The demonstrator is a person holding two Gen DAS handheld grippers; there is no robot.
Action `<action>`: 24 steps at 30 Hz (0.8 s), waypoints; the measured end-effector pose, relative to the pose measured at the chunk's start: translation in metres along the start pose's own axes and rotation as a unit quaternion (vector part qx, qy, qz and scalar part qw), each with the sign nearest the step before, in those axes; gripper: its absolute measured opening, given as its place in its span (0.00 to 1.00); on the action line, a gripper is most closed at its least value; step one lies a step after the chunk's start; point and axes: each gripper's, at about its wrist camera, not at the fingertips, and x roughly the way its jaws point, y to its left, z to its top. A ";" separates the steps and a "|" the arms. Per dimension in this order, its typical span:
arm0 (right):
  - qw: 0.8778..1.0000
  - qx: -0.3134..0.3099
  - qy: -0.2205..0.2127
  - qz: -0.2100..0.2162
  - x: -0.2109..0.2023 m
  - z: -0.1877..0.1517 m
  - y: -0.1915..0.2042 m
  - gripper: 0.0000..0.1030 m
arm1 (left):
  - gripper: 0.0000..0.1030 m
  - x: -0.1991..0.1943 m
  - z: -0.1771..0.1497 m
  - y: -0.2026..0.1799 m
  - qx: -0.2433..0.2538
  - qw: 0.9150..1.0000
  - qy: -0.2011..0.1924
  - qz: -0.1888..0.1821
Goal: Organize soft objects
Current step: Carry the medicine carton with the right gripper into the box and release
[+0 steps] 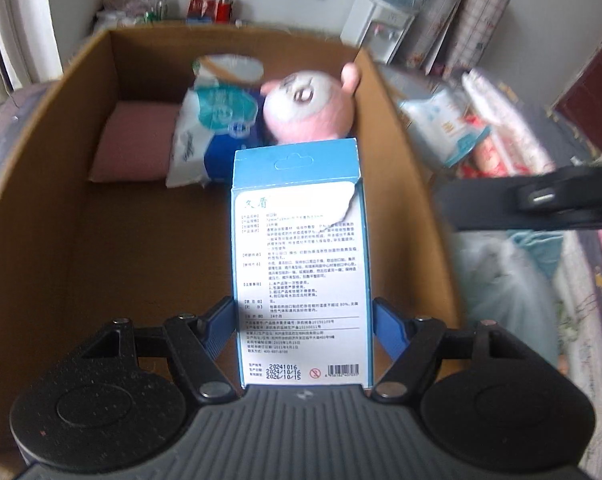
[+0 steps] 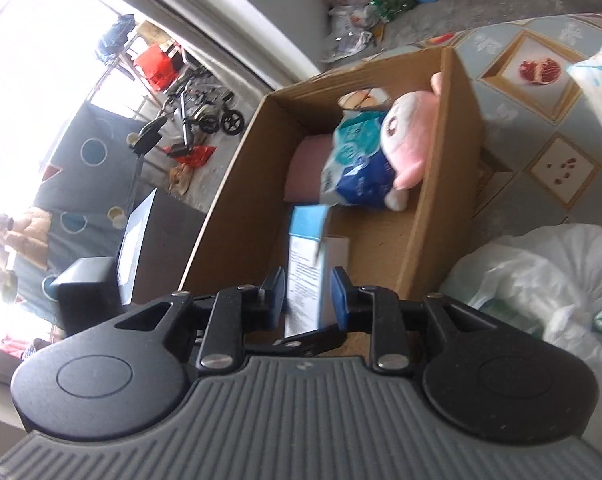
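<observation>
Blue-white box (image 1: 301, 256) — clamped between left tongs (image 1: 305, 328) | over cardboard carton (image 1: 61, 216)

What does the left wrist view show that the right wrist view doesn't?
Only the left wrist view: the printed back of the blue-and-white box clamped in the left gripper, and a water dispenser behind the carton.

Only the right wrist view: the right gripper, its jaws narrowly parted, a wheelchair by the bright window, and a white plastic bag.

Both: the cardboard carton holding the pink plush toy, tissue pack and pink cushion.
</observation>
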 end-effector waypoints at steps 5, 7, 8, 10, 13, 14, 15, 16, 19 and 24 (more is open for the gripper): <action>1.000 0.010 -0.012 -0.019 -0.010 0.007 -0.020 0.25 | 0.71 0.053 0.012 -0.004 0.020 0.998 0.057 0.016; 1.000 0.010 -0.018 -0.023 -0.013 0.010 -0.027 0.27 | 0.71 0.063 0.017 -0.006 0.022 0.997 0.077 0.022; 0.999 0.008 -0.022 -0.025 -0.015 0.011 -0.029 0.27 | 0.71 0.063 0.021 -0.005 0.020 0.997 0.073 0.018; 0.999 0.010 -0.027 -0.027 -0.019 0.012 -0.035 0.28 | 0.71 0.060 0.026 -0.004 0.024 0.998 0.052 0.018; 0.999 0.021 -0.029 -0.026 -0.022 0.014 -0.047 0.29 | 0.71 0.061 0.035 -0.002 0.012 0.999 0.042 0.007; 0.999 0.025 -0.030 -0.027 -0.022 0.015 -0.050 0.29 | 0.71 0.062 0.036 -0.001 0.006 0.999 0.041 0.009; 0.999 0.028 -0.030 -0.026 -0.022 0.016 -0.054 0.30 | 0.71 0.063 0.037 0.000 0.002 0.999 0.040 0.007; 0.999 0.031 -0.031 -0.026 -0.022 0.016 -0.056 0.30 | 0.71 0.064 0.038 0.002 -0.006 0.999 0.039 0.003; 0.998 0.038 -0.034 -0.024 -0.024 0.016 -0.064 0.34 | 0.72 0.065 0.038 0.008 -0.037 0.999 0.021 0.001; 0.998 0.043 -0.042 -0.028 -0.035 0.014 -0.072 0.40 | 0.80 0.053 0.041 0.010 -0.074 0.997 -0.001 -0.006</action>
